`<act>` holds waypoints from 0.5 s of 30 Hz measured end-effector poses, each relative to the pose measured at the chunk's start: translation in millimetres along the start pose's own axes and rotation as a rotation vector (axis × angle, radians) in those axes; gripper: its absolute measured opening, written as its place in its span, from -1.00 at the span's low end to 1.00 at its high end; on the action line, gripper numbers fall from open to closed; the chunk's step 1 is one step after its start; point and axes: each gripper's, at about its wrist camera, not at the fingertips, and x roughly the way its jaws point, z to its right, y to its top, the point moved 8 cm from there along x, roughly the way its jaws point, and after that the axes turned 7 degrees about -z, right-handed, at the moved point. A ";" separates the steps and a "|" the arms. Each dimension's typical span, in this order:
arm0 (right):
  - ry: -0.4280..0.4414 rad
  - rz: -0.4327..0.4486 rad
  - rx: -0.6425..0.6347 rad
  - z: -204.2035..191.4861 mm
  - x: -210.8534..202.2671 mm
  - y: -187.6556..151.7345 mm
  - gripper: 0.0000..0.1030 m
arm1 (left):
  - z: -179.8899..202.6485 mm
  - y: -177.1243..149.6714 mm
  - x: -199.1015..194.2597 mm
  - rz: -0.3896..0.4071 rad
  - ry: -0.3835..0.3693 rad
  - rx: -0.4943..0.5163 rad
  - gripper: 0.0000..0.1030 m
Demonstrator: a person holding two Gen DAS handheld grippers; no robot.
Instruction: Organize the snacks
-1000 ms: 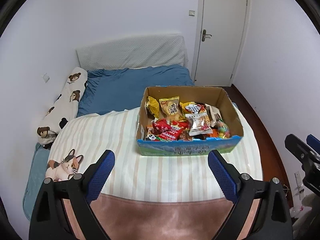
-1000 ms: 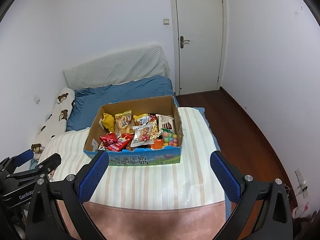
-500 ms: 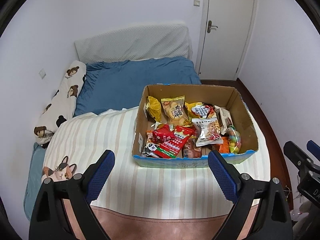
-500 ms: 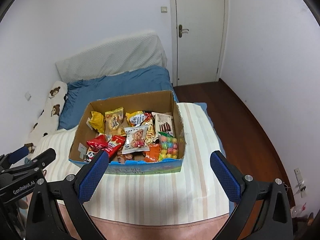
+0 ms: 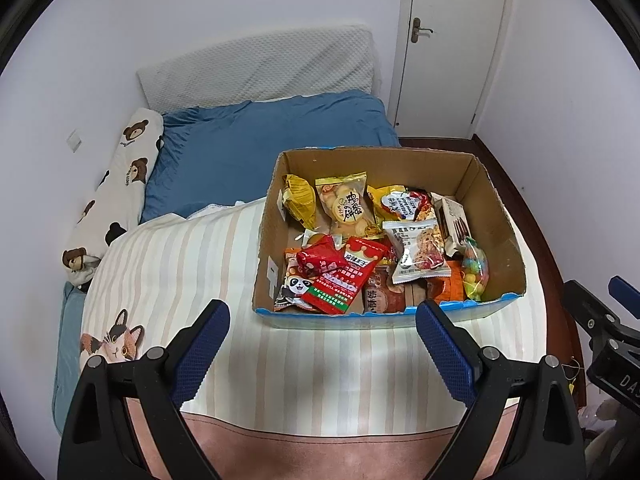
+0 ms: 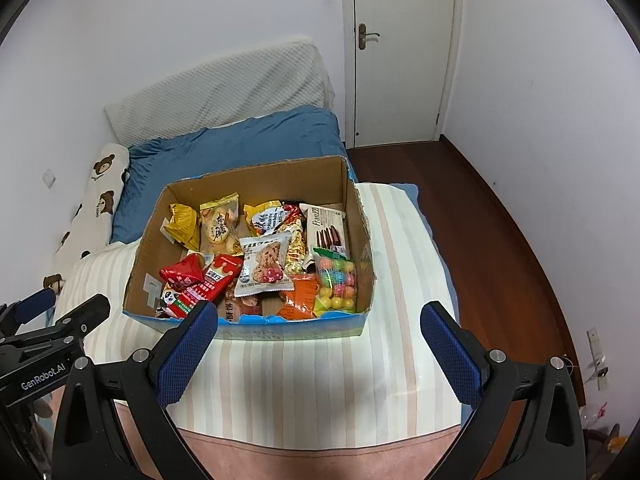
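Note:
A cardboard box [image 5: 494, 216] with a blue printed front stands on the striped bed cover; it also shows in the right wrist view [image 6: 360, 208]. It holds several snack packets: a yellow biscuit bag [image 5: 346, 206], a red packet [image 5: 344, 276], a white cereal-bar packet [image 5: 418, 252] and a bag of coloured candy balls [image 6: 335, 282]. My left gripper [image 5: 322, 344] is open and empty, above the bed just in front of the box. My right gripper [image 6: 320, 344] is open and empty, at the box's front edge.
The striped cover [image 5: 180, 264] lies over a bed with a blue blanket [image 5: 248, 144], a bear-print pillow [image 5: 116, 196] at the left and a white padded headboard cushion [image 5: 260, 68]. A white door [image 6: 404, 48] and dark wood floor [image 6: 492, 232] lie to the right.
Both grippers have risen and moved toward the box, so I look down into it more steeply. Both stay open. The snacks have not moved.

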 end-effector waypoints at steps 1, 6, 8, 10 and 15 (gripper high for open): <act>-0.003 0.001 0.000 0.7 -0.3 -0.4 1.00 | 0.0 0.4 -0.6 0.002 0.000 0.001 0.85; -0.006 0.001 0.006 3.3 -2.3 -1.4 1.00 | 2.4 2.1 -3.2 0.010 -0.002 0.005 0.86; -0.006 0.002 0.008 4.4 -3.1 -1.6 1.00 | 3.1 1.6 -3.8 0.009 -0.005 0.005 0.85; -0.010 0.004 0.005 4.7 -3.5 -1.6 1.00 | 3.6 1.6 -3.8 0.009 -0.005 0.008 0.86; -0.015 0.007 0.005 4.9 -7.4 -2.3 1.00 | 4.6 2.3 -6.4 0.008 -0.010 0.004 0.86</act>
